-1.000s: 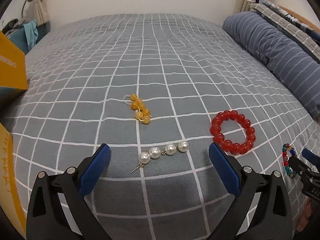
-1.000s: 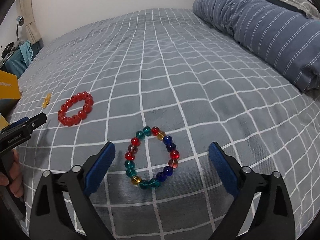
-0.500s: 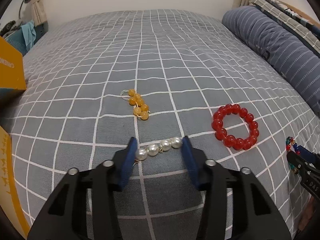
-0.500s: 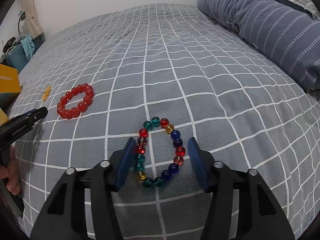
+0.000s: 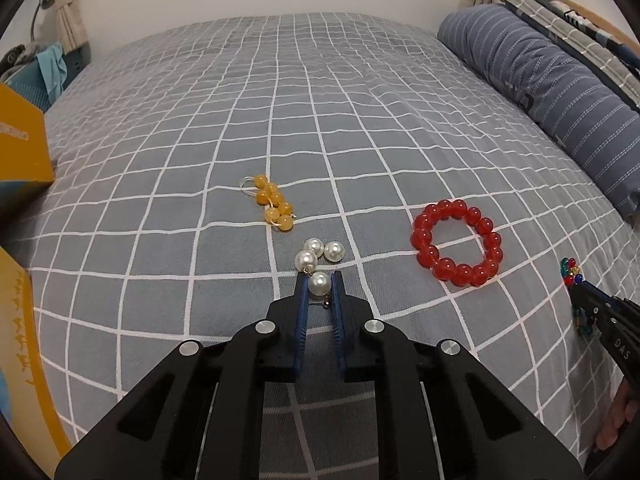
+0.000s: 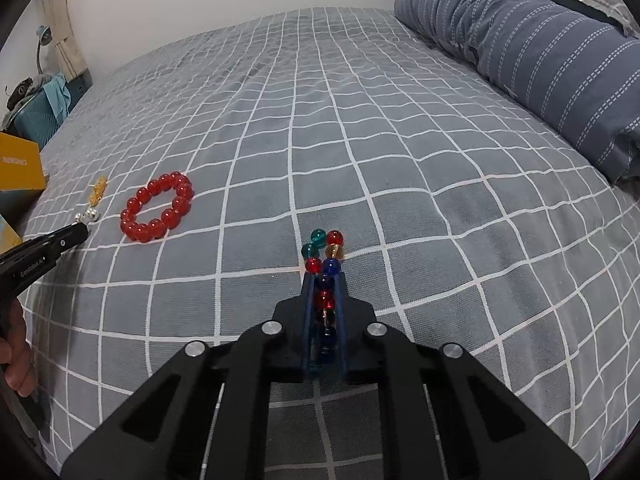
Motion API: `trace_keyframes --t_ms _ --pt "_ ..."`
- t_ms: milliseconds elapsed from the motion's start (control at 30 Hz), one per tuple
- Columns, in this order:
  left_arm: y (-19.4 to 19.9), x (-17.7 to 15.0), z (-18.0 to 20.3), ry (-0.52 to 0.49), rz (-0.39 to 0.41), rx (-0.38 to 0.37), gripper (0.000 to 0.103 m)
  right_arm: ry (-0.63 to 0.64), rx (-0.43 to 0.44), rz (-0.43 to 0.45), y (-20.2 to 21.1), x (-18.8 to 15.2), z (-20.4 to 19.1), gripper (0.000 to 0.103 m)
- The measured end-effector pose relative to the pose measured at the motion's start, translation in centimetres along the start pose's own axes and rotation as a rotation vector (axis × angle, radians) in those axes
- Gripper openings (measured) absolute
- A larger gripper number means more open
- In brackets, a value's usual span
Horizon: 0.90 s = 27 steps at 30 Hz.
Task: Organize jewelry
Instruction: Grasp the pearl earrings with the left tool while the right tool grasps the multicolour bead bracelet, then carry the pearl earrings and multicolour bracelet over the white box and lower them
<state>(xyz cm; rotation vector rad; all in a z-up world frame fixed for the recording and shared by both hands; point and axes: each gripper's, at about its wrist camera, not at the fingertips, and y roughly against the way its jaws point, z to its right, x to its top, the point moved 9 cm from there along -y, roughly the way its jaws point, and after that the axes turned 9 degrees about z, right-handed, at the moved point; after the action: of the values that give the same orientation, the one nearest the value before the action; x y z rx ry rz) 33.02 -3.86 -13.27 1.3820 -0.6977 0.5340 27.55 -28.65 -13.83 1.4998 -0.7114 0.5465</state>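
Left wrist view: left gripper (image 5: 320,286) has just closed on a pearl earring (image 5: 318,260) on the bed (image 5: 320,100); red bracelet (image 5: 456,237) at three o'clock.
Right wrist view: right gripper (image 6: 325,280) has just closed, pinching a multicoloured bracelet (image 6: 325,258).
Pickup step; lifting likely follows.

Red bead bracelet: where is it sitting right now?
The red bead bracelet lies free on the checked bedspread, right of the pearl strand in the left wrist view, between the two grippers.
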Motion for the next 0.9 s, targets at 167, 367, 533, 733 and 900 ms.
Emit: trace_keyframes --t_ms 167,367,533,733,900 --pt "0.8 0.4 -0.1 0.011 -0.001 -0.002 0.01 -0.005 0.003 0.012 0.6 0.4 0.1 0.009" --pt "2.2 1.0 0.1 0.015 0.005 -0.007 0.01 -0.011 0.011 0.026 1.2 1.2 0.1 0.009" --pt "3.4 1.4 0.0 0.021 0.011 -0.003 0.01 -0.011 0.021 0.046 2.0 1.8 -0.2 0.009" --pt "4.6 1.6 -0.2 0.021 0.011 0.01 0.01 -0.003 0.032 0.07 3.1 2.8 -1.0 0.009" --pt "5.8 1.8 -0.3 0.016 0.017 0.017 0.01 0.005 0.043 0.089 3.9 3.5 -1.8 0.009"
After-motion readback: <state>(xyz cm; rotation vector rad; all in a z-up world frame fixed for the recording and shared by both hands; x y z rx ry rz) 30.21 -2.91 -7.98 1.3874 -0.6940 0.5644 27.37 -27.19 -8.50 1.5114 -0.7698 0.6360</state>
